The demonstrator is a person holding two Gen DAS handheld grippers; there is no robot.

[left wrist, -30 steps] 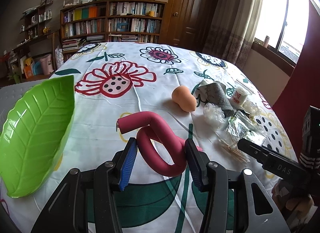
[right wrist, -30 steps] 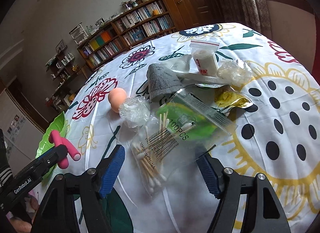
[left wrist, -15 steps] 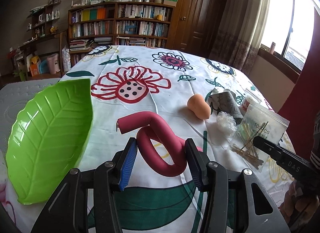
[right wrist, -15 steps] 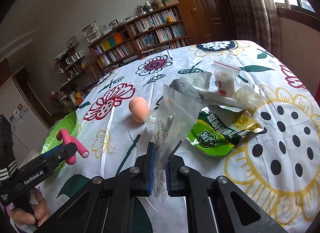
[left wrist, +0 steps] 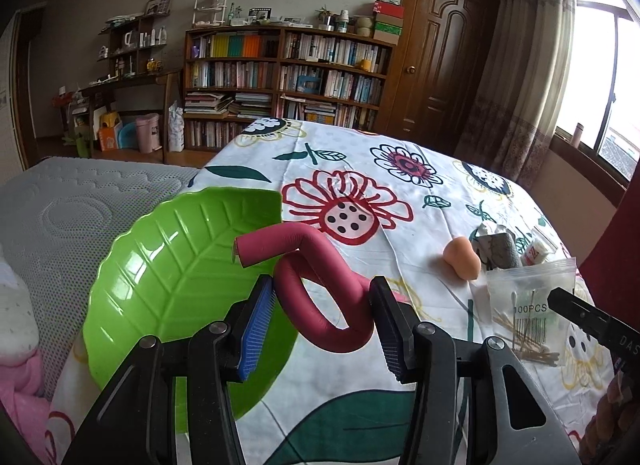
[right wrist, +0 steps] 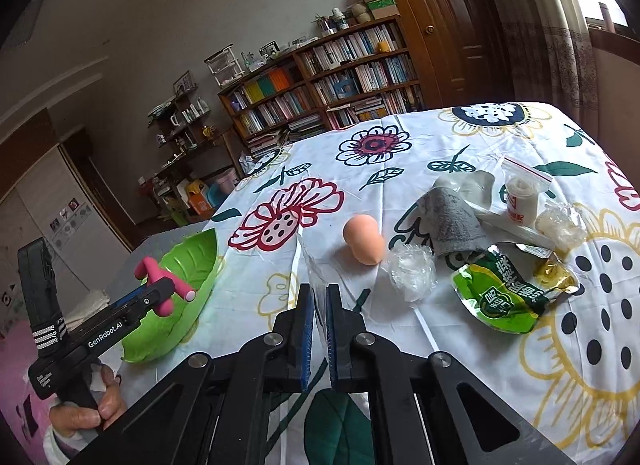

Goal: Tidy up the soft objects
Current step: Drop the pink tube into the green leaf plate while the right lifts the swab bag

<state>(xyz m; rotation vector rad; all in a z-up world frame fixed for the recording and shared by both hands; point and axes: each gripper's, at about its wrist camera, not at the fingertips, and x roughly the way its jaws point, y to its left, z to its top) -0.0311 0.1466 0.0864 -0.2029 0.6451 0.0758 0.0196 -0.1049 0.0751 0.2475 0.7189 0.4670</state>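
A dark pink foam curler (left wrist: 320,265), bent into a loop, hangs between the blue pads of my left gripper (left wrist: 322,289), which is shut on it. Its free end reaches over the rim of the green leaf-shaped plate (left wrist: 168,273) at the table's left edge. From the right wrist view the left gripper (right wrist: 164,291) and the curler (right wrist: 154,271) sit above that plate (right wrist: 192,265). My right gripper (right wrist: 318,297) is shut on a clear zip bag of cotton swabs (left wrist: 528,305), held up off the table and seen edge-on between its pads.
On the flowered tablecloth (right wrist: 400,153) lie an orange sponge (right wrist: 362,239), a grey cloth (right wrist: 456,225), crumpled clear plastic (right wrist: 412,271), a green snack packet (right wrist: 500,293) and a small bag with a white roll (right wrist: 524,197). A grey mattress (left wrist: 60,225) borders the table's left edge.
The right gripper shut on the swab bag and lifted it off the table. The left gripper carried the curler left, up to the green plate.
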